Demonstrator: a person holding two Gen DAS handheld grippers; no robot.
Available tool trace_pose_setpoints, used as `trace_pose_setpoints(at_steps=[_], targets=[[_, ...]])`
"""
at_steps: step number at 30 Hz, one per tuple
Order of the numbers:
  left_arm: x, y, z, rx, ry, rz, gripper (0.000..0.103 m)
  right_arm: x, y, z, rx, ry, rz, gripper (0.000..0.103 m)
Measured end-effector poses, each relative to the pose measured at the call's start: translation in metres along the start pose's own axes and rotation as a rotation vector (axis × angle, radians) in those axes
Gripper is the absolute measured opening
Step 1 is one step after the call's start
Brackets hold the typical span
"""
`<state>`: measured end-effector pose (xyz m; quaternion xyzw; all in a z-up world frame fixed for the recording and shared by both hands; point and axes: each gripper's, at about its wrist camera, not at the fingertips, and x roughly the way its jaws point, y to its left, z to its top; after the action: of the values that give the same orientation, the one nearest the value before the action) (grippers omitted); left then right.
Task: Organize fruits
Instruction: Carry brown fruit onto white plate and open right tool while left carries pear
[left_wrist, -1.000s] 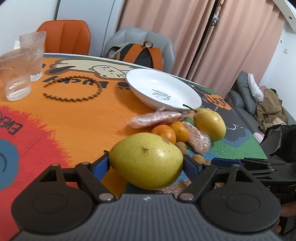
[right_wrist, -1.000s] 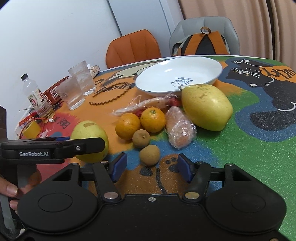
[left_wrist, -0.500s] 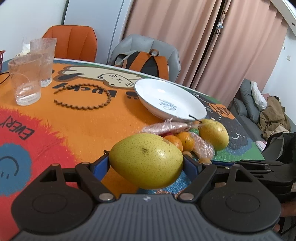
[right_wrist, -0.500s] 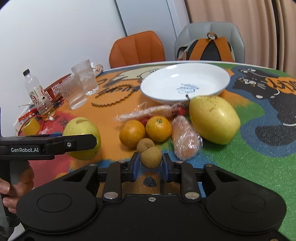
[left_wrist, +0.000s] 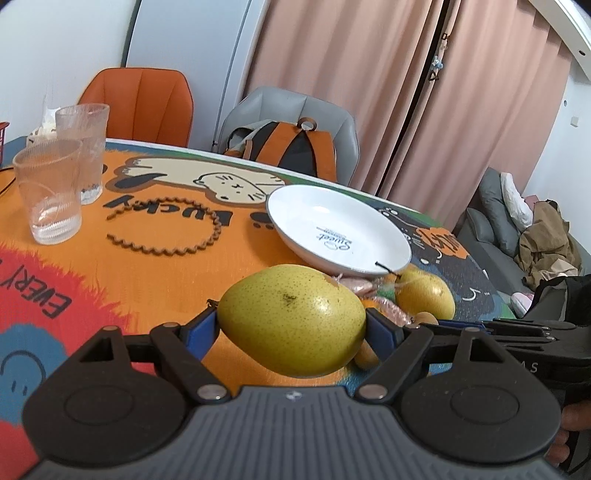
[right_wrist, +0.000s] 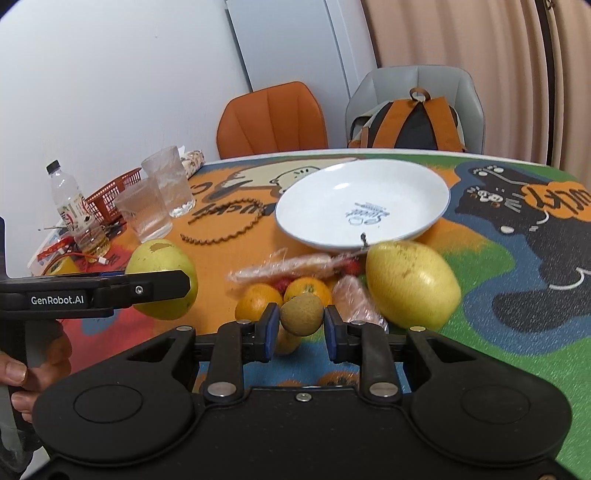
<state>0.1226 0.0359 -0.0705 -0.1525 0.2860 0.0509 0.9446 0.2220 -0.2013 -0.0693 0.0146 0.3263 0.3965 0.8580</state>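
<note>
The left gripper (left_wrist: 291, 326) clamps a green pear (left_wrist: 291, 319) between its fingers, long axis crosswise from finger to finger, held above the worktop (left_wrist: 147, 266). The right gripper (right_wrist: 301, 328) pinches a small brown fruit (right_wrist: 302, 314) at its fingertips, narrow gap. Beyond lie two oranges (right_wrist: 258, 301), a yellow pear (right_wrist: 412, 286) and the white plate (right_wrist: 362, 203), bare, toward the far edge.
</note>
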Motion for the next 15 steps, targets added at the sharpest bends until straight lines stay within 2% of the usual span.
trace_pose_setpoints(at_steps=[15], targets=[[0.021, -0.006, 0.033, 0.023, -0.015, -0.016, 0.082, 0.002, -0.019, 0.03, 0.019, -0.042, -0.031, 0.024]])
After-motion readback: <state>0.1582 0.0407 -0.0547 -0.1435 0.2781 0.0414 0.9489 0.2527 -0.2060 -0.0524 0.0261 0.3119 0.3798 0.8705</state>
